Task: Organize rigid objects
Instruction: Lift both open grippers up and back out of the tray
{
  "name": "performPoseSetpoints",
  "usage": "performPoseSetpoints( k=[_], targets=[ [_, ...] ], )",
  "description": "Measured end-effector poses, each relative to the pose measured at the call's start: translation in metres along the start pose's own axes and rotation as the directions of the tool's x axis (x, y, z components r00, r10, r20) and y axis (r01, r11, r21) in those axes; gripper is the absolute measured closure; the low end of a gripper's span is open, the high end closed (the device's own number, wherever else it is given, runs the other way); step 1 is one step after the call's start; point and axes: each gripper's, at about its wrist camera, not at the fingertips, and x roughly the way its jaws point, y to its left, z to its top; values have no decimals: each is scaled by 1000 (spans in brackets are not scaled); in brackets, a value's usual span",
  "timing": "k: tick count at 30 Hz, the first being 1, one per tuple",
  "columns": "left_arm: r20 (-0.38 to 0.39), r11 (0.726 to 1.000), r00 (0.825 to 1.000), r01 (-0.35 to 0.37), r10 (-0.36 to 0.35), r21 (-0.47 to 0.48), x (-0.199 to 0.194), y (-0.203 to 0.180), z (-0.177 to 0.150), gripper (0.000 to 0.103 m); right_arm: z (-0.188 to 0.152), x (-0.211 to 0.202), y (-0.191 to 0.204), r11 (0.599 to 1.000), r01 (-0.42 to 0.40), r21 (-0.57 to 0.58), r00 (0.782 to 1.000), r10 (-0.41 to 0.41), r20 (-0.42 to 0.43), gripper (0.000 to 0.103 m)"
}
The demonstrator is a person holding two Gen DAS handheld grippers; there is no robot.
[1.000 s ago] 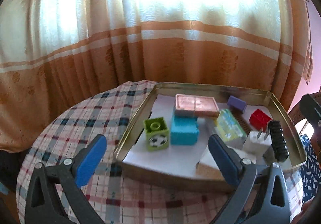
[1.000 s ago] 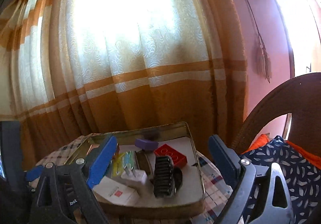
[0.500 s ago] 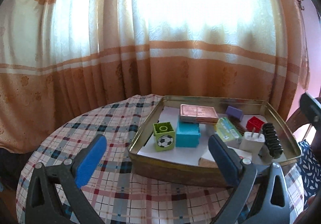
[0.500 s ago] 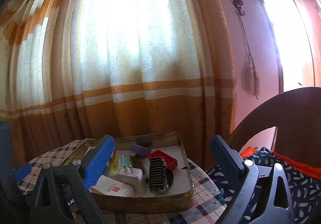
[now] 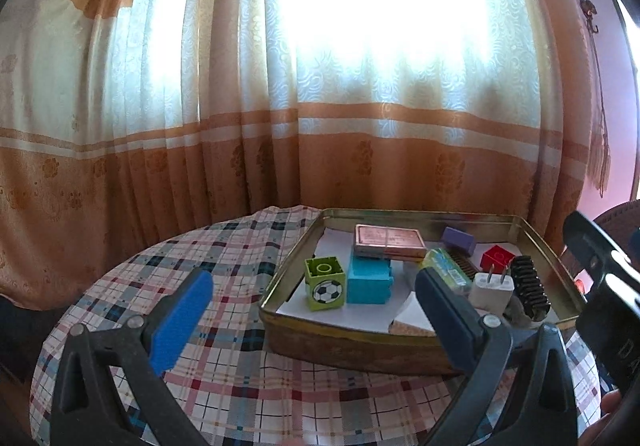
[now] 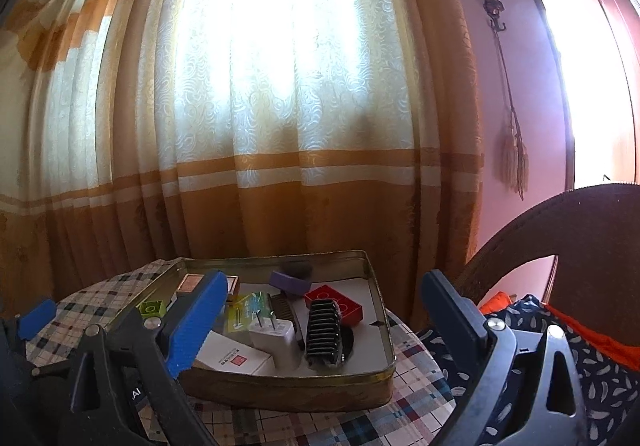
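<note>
Right wrist: black comb (image 6: 323, 330) lengthwise toward curtain (image 6: 280, 126), in tin (image 6: 288, 390).

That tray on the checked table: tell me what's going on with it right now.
A person holds a two-finger gripper in each hand, and both the left gripper and the right gripper are open and empty, hovering short of the metal tray. The tray sits on the checked tablecloth and holds a green football block, a turquoise block, a red brick, a white plug, a black comb piece and more. Nothing is gripped.
</note>
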Motion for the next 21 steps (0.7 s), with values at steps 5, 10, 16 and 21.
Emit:
performPoseSetpoints(
  k=[5,10,16,21],
  targets=[
    [2,1000,1000,-1,1,-4,-1,1,-1,0,0,1,-5,1000,7,25,1000,-7,-8,4],
    [2,1000,1000,-2,2,1,0,1,0,0,-1,0,-5,1000,6,28,1000,-6,-6,4],
    [-1,1000,1000,-6,6,19,0,-1,0,0,0,0,-5,1000,-1,26,1000,1,-9,4],
    [-14,1000,1000,-12,12,19,2,0,0,0,0,0,-7,999,-7,36,1000,7,-6,4]
  ],
)
